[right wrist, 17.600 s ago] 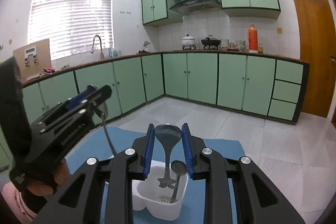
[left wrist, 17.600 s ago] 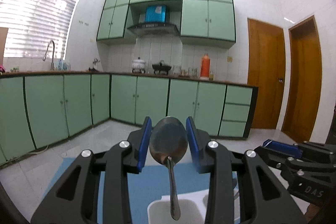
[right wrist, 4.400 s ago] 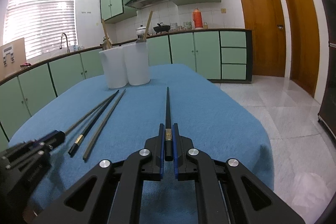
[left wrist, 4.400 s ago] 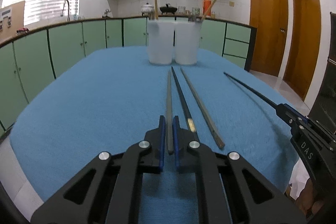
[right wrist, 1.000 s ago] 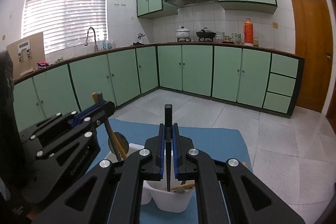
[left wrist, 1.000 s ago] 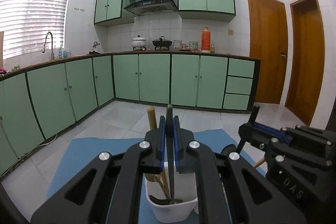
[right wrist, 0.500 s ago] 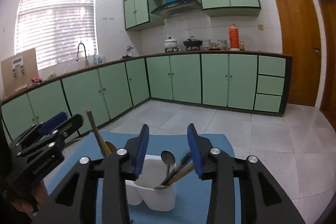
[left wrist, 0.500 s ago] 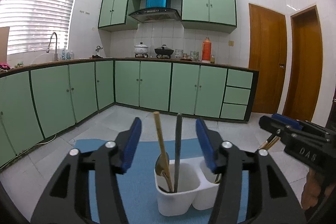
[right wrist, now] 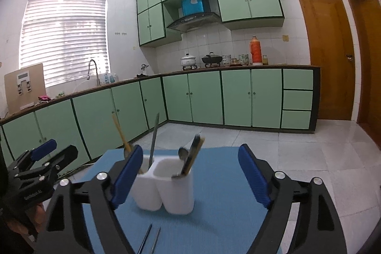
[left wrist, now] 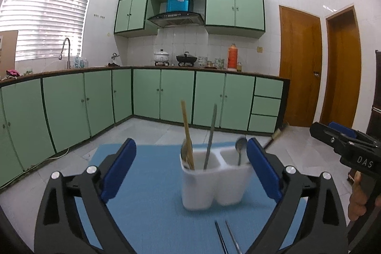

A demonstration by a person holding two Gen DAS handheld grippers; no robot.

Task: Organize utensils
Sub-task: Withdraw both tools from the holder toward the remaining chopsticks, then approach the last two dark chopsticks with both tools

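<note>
Green kitchen cabinets and a white tiled floor fill the background; a blue mat [left wrist: 152,194] covers the work surface in the lower half of both views. At lower centre a white two-compartment holder [left wrist: 214,179] stands on the mat, upright. In the left wrist view its left compartment is seen to hold a wooden chopstick [left wrist: 187,132] and a grey chopstick [left wrist: 210,135], leaning against the rim because only the lower ends are confined; the right compartment holds a spoon [left wrist: 240,149] and a dark chopstick [right wrist: 194,155] beside it. Two chopsticks [left wrist: 227,238] lie on the mat at the bottom edge, near the holder and judged not yet sorted. The left gripper [left wrist: 190,168] is held level above the mat, fingers spread wide and holding nothing, the holder framed between them. The right gripper [right wrist: 190,176] is likewise wide apart and unloaded, raised and facing the holder.
</note>
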